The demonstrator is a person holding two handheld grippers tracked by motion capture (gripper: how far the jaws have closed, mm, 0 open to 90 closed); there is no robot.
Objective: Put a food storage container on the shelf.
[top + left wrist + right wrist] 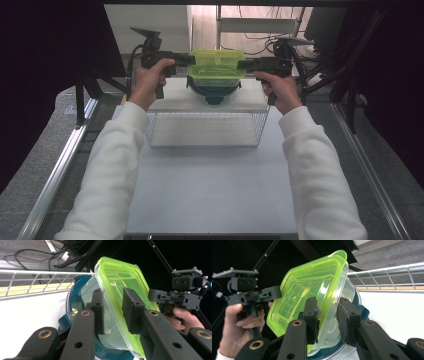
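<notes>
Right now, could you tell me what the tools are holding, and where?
Seemingly nothing: left tool and right tool straddle opposite rims of the green container, pads not pressing.

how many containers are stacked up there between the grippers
2: a clear container with a green lid on top, and a dark teal container under it, on the white shelf above the wire basket. More may be nested unseen.

Glossy clear plastic container [216, 75], lime lid [120, 280].

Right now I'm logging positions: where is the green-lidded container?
High view: the green-lidded container sits at centre far end, between the left claw and right claw, beyond the wire basket.
</notes>
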